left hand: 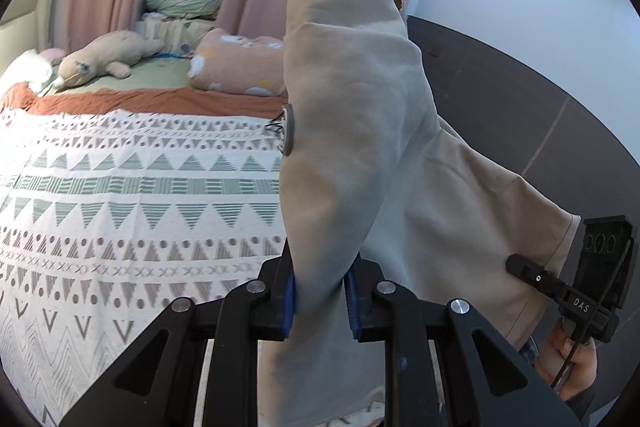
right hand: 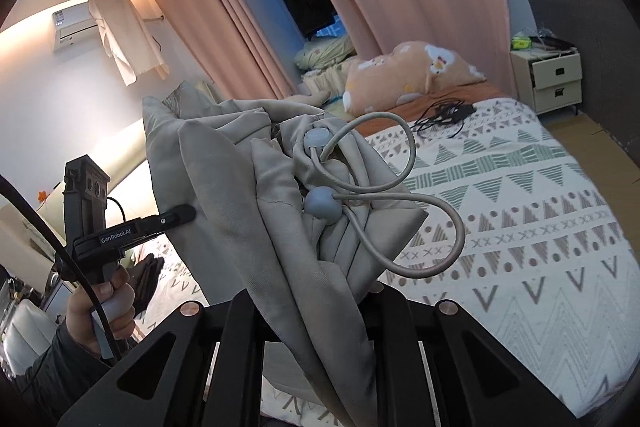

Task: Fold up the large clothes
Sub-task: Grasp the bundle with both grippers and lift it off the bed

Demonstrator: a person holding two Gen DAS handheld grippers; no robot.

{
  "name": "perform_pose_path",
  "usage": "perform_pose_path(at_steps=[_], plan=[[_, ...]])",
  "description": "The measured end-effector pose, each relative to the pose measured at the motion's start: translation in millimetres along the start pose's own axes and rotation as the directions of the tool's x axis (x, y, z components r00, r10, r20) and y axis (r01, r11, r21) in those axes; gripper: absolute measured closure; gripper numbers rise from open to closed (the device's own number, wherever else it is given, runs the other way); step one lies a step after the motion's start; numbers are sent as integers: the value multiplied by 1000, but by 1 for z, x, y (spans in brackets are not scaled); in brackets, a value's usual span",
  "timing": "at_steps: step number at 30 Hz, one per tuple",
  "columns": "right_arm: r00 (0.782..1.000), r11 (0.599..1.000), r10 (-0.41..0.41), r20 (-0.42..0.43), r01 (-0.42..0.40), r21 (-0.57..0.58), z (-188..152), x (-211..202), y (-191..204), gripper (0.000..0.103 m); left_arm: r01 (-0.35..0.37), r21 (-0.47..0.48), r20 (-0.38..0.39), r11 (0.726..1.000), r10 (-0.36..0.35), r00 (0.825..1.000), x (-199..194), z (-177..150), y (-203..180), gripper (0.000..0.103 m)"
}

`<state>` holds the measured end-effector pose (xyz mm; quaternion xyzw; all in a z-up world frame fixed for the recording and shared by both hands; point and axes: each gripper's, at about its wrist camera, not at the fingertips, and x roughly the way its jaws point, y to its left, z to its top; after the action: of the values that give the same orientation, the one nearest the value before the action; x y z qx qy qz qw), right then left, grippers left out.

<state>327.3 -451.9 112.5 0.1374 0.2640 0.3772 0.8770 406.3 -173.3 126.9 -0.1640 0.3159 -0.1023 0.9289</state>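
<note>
Large beige cotton garment (left hand: 360,107) held aloft above patterned bedspread (left hand: 120,187), long axis roughly vertical, creased, grey toggles on drawcord (right hand: 400,187), left gripper (left hand: 320,301) and right gripper (right hand: 320,307) each clamped on its fabric

The left tool (left hand: 320,303), black with blue-lined fingers (left hand: 289,301), is clamped on a fold of beige cloth garment (left hand: 360,131) that rises between its pads. The right tool (right hand: 316,311), also black, grips a bunched part of the same garment; its fingertips are hidden under the fabric. From the left wrist view the right hand (left hand: 574,359) wraps the other tool's handle at the near right. From the right wrist view the left hand (right hand: 102,311), in a dark sleeve (right hand: 52,367), holds its handle at the near left.
</note>
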Motion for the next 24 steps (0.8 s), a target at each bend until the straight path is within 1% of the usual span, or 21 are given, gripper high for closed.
perform_pose_path(at_steps=[3, 7, 12, 16, 19, 22, 24], plan=[[1000, 1000, -10, 21, 10, -2, -2, -28, -5, 94, 37, 20, 6, 999, -38, 999, -4, 0, -26, 82], [997, 998, -57, 51, 58, -2, -5, -74, -15, 94, 95, 50, 9, 994, -95, 995, -6, -1, -66, 82], [988, 992, -122, 89, 122, 4, -9, -133, -25, 94, 178, 94, -11, 979, -178, 984, 1, -6, -120, 82], [980, 985, -170, 104, 169, 16, -15, -166, -33, 94, 238, 129, -33, 963, -236, 971, 9, -15, -162, 82], [972, 978, -211, 106, 209, 31, -21, -187, -40, 94, 265, 155, -51, 952, -260, 964, 19, -20, -189, 82], [964, 968, -249, 94, 246, 40, -23, -201, -42, 94, 294, 149, -85, 944, -284, 955, 35, -28, -213, 82], [958, 962, -274, 82, 270, 47, -25, -207, -44, 94, 308, 145, -103, 940, -295, 950, 46, -32, -223, 83]])
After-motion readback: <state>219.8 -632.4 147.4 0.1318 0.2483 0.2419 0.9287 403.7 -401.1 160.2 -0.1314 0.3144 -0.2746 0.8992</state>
